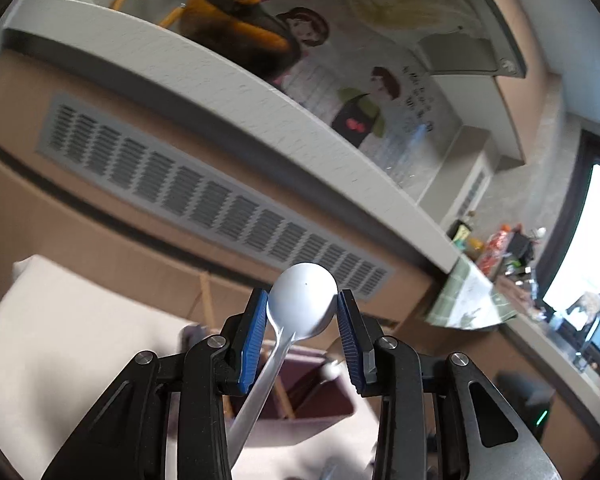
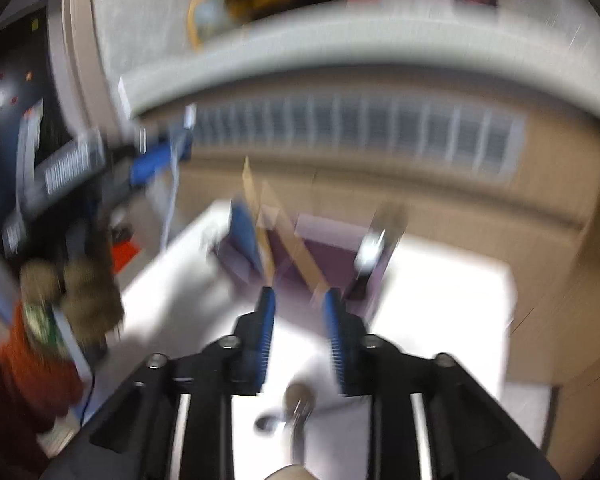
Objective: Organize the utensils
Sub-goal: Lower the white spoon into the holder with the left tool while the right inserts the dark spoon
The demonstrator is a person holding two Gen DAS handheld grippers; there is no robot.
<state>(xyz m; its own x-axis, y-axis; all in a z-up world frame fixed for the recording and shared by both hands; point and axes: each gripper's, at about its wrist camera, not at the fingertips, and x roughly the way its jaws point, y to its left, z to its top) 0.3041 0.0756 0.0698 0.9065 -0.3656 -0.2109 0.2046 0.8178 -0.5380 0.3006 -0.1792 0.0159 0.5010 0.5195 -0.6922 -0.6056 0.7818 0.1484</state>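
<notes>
Left gripper [image 1: 302, 312] clamps white plastic spoon [image 1: 302, 300] by bowl, handle hanging toward purple divided utensil box [image 1: 320, 404] on white table [image 1: 60, 340]. Light, slick, slightly flexible; neck grip steadier. Right gripper [image 2: 299, 320] parted, empty, above metal spoons [image 2: 296, 408]; blurred.

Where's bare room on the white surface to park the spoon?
Free: the white surface right of the purple organizer, and the strip to its left. Crowded: near the right gripper, where metal utensils lie. Blur limits detail.
</notes>
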